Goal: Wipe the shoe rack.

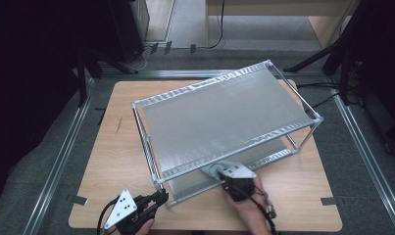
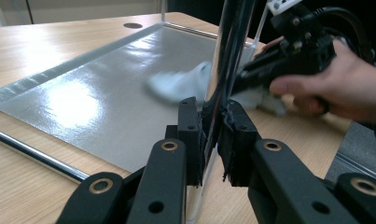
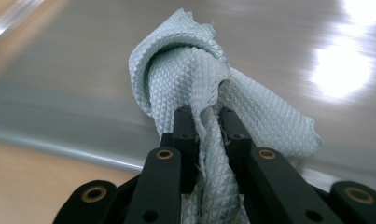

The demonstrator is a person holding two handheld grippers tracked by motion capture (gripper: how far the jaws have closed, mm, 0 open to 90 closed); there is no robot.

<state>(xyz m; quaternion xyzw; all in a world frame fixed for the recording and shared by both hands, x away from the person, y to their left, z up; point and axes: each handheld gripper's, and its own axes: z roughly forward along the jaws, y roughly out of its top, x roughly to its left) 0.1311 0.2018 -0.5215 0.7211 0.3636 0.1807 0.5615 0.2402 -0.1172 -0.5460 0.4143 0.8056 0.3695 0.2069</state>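
A two-tier metal rack (image 1: pixel 224 115) stands askew on the wooden table (image 1: pixel 116 147). My left gripper (image 1: pixel 160 196) sits at the rack's near left corner, shut on the chrome corner post (image 2: pixel 227 56), which runs up between its jaws (image 2: pixel 212 116). My right gripper (image 1: pixel 223 177) reaches under the top shelf's front edge, shut on a pale blue-green waffle cloth (image 3: pixel 185 70). The bunched cloth (image 2: pixel 176 84) rests against the shiny lower shelf (image 2: pixel 97 98). In the left gripper view the right gripper (image 2: pixel 251 74) and its hand (image 2: pixel 344 88) are just beyond the post.
Aluminium rails (image 1: pixel 62 152) run along both sides of the table. Black stands and cables (image 1: pixel 327 93) lie on the grey floor behind and to the right. A strip of bare wood (image 1: pixel 293 196) lies between the rack and the table's near edge.
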